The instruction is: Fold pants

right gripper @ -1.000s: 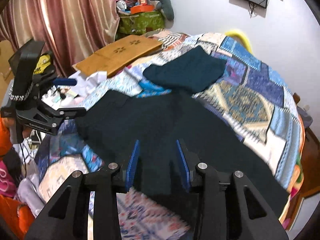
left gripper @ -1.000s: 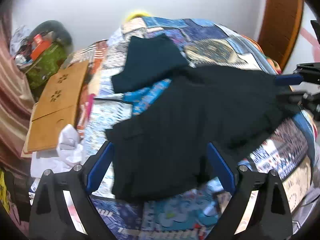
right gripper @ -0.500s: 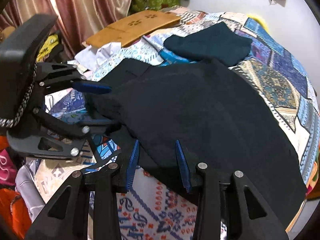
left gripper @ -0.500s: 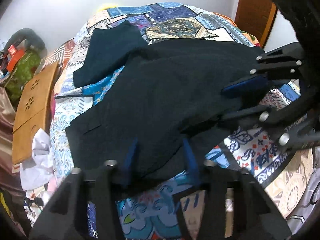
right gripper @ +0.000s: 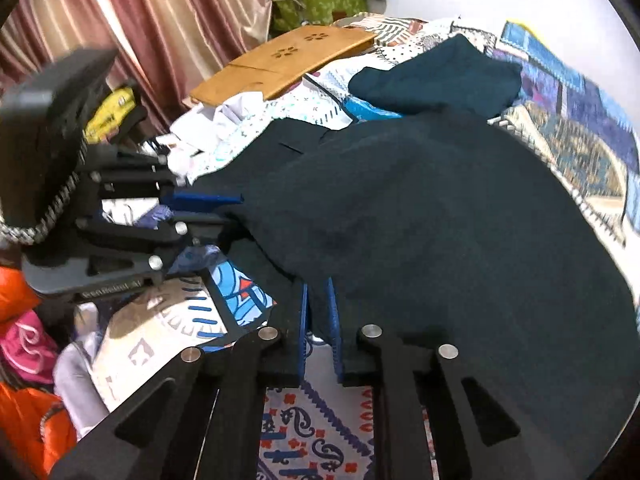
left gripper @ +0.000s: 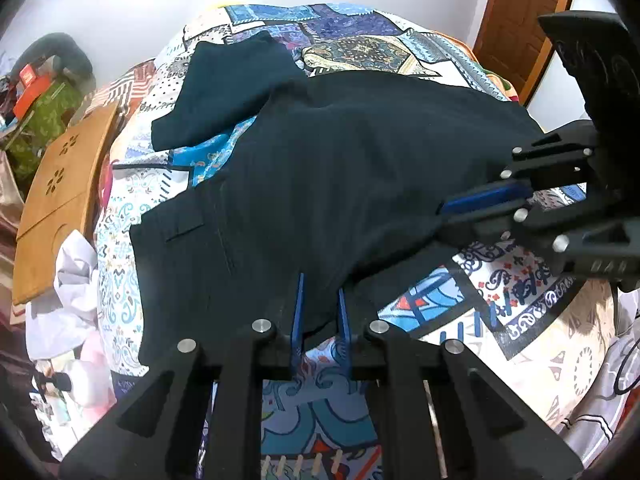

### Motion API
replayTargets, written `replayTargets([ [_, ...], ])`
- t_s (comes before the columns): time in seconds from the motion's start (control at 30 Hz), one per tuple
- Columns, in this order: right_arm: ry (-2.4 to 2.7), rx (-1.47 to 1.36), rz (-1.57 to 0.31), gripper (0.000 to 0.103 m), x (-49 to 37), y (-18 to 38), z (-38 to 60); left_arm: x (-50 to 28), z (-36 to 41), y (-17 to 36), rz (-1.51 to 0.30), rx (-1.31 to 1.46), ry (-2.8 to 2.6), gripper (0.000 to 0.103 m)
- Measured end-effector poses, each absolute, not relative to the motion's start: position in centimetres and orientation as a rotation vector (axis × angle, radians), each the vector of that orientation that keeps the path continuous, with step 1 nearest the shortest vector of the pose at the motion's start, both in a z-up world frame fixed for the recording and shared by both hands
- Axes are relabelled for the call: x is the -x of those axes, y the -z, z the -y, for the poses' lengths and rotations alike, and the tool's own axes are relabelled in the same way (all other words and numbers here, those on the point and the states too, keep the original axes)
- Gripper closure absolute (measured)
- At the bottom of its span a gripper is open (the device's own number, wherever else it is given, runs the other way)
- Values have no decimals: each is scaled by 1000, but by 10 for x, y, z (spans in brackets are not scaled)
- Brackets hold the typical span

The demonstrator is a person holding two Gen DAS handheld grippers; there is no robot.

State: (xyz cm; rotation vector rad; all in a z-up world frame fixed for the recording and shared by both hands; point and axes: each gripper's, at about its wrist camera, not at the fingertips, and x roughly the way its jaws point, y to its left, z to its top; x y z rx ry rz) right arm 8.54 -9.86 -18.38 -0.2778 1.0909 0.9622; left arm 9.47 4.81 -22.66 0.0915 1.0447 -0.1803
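The black pants (left gripper: 340, 168) lie spread over a patchwork bedspread (left gripper: 500, 312), folded over on themselves; they also fill the right wrist view (right gripper: 440, 220). My left gripper (left gripper: 320, 300) is shut on the pants' near edge, blue pads pinching the cloth. My right gripper (right gripper: 318, 304) is shut on the pants' edge too. Each gripper shows in the other's view: the right one at the right of the left wrist view (left gripper: 476, 204), the left one at the left of the right wrist view (right gripper: 224, 208), both at the pants' near edge.
A folded dark teal garment (left gripper: 228, 88) lies on the bed beyond the pants. A wooden lap board (left gripper: 64, 184) and white cloth (left gripper: 68, 280) lie at the bed's left side. A curtain (right gripper: 120, 20), a green bag (right gripper: 320, 0) and a wooden door (left gripper: 520, 20) surround the bed.
Both grippers closed on the pants' near edge; the left went from wide open to shut. The two grippers came closer together, and the cloth bunched up between them.
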Motion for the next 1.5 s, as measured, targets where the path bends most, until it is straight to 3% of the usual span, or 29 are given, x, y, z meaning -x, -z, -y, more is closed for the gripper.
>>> replayTargets([
  [0.17, -919, 201, -1049, 73, -90, 161, 135, -94, -53, 209, -1060, -73, 158, 73],
  [0.2, -900, 189, -1032, 73, -91, 156, 145, -94, -55, 201, -1047, -62, 152, 65],
  [0.3, -797, 138, -973, 72, -101, 139, 189, -100, -60, 178, -984, -24, 118, 23],
  [0.33, -754, 124, -957, 71, -105, 135, 205, -102, -60, 172, -959, -16, 108, 19],
  [0.47, -552, 60, -914, 59, -123, 125, 277, -135, -56, 165, -955, -12, 66, 18],
  [0.8, -129, -79, -978, 59, -184, 162, 430, -213, -17, 204, -1055, -49, 61, 18],
  [1.0, -122, -274, -1019, 59, -217, 192, 468, -229, 1, 234, -1120, -68, 70, 18],
  [1.17, -106, -238, -1029, 60, -238, 208, 465, -230, 4, 235, -1097, -87, 54, 14],
  [1.2, -104, -224, -1024, 61, -240, 209, 462, -230, 5, 236, -1095, -88, 52, 14],
  [1.27, -113, -202, -1006, 75, -242, 209, 458, -231, 5, 237, -1093, -86, 49, 13],
  [1.4, -94, -139, -975, 81, -240, 207, 454, -231, 5, 238, -1087, -81, 41, 13],
  [1.47, -77, -84, -961, 95, -237, 205, 451, -231, 7, 238, -1085, -80, 35, 13],
  [1.5, -63, -54, -951, 96, -237, 204, 449, -231, 7, 238, -1083, -81, 33, 13],
])
